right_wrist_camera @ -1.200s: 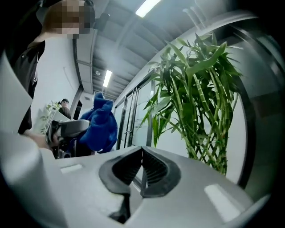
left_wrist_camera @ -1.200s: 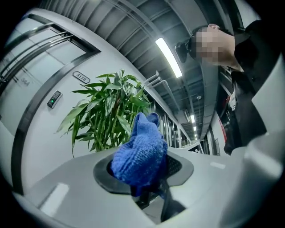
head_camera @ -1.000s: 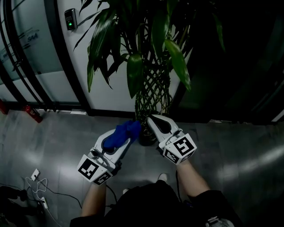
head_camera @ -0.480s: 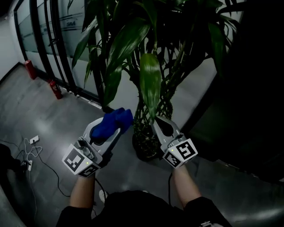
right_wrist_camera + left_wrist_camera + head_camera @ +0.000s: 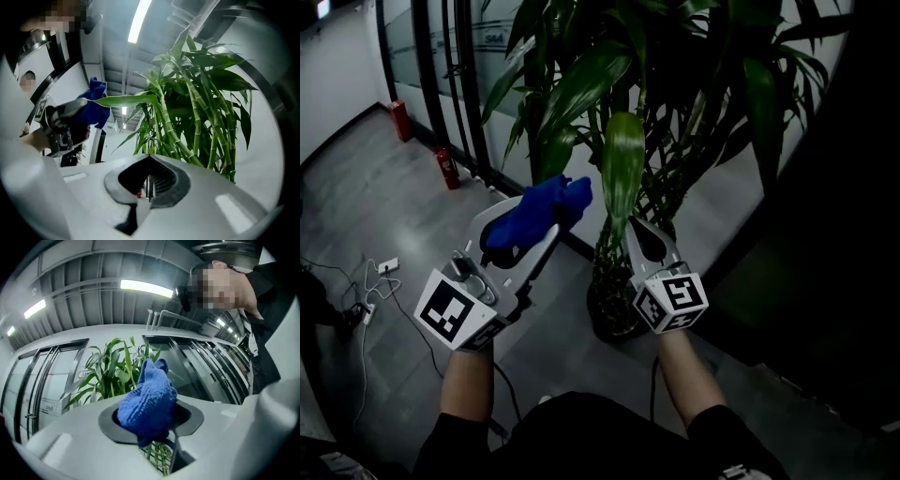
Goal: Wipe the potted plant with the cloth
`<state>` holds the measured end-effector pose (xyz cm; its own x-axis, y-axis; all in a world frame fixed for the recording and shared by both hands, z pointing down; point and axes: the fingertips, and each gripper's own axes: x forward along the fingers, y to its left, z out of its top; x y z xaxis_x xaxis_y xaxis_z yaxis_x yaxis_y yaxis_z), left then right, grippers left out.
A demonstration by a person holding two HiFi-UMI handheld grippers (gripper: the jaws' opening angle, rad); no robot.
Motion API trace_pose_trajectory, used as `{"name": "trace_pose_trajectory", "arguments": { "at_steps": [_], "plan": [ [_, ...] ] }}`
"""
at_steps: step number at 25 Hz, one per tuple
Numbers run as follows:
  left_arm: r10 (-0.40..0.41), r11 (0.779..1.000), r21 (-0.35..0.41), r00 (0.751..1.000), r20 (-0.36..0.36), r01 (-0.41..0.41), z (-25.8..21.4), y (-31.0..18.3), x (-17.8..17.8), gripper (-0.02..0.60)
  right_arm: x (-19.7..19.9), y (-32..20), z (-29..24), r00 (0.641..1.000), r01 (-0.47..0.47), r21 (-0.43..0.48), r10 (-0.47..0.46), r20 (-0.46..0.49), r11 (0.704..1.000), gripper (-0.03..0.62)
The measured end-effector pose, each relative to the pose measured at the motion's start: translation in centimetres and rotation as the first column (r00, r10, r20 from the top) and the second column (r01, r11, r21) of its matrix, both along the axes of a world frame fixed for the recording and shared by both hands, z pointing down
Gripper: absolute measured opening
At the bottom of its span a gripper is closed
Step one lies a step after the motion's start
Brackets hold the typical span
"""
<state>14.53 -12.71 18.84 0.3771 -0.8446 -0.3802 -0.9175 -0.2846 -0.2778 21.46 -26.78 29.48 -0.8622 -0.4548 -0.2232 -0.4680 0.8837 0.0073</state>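
The left gripper (image 5: 558, 212) has risen, its jaws clamped on the blue cloth (image 5: 528, 217), which now sits just beside a drooping leaf (image 5: 622, 164) of the potted plant (image 5: 581, 75), while the right gripper (image 5: 631, 231) holds its jaws closed on nothing, so wiping seems not yet begun.

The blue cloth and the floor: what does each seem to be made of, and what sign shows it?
The cloth looks like a soft knitted or microfibre textile, matte: rows of ribbed loops show. The floor looks like polished grey stone or concrete, glossy: it carries pale reflections.
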Motion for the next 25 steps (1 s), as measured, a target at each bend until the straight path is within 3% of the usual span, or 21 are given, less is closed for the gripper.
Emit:
{"name": "trace_pose_trajectory", "arguments": {
  "at_steps": [5,9,15,21,23,25],
  "plan": [
    [-0.084,0.996,-0.026,0.988,0.13,0.088,-4.5,-3.1,1.6,0.155,-1.9,-0.9,-2.9,1.0,0.008,0.041,-0.009,0.023,0.999,0.003],
    [-0.177,0.983,-0.004,0.955,0.24,0.183,-7.6,-6.2,2.0,0.155,-3.9,-1.1,-5.0,0.999,0.042,0.083,-0.044,0.015,0.996,0.003],
    [-0.272,0.954,0.008,0.857,0.438,0.299,-9.0,-10.7,2.8,0.155,-3.8,-0.8,-7.3,0.995,0.094,0.154,-0.096,0.005,0.983,0.003],
    [-0.282,0.929,-0.001,0.712,0.643,0.369,-5.5,-13.1,4.6,0.155,-3.7,0.1,-7.8,0.996,0.089,0.248,-0.08,-0.043,0.965,0.003],
    [-0.269,0.93,-0.005,0.687,0.675,0.368,-4.3,-13.1,5.1,0.155,-3.6,0.5,-7.8,0.996,0.089,0.251,-0.08,-0.045,0.964,0.003],
    [-0.244,0.934,-0.026,0.689,0.683,0.357,-3.3,-13.0,5.4,0.155,-3.6,0.9,-7.8,0.996,0.091,0.243,-0.083,-0.044,0.966,0.003]
  ]
}}
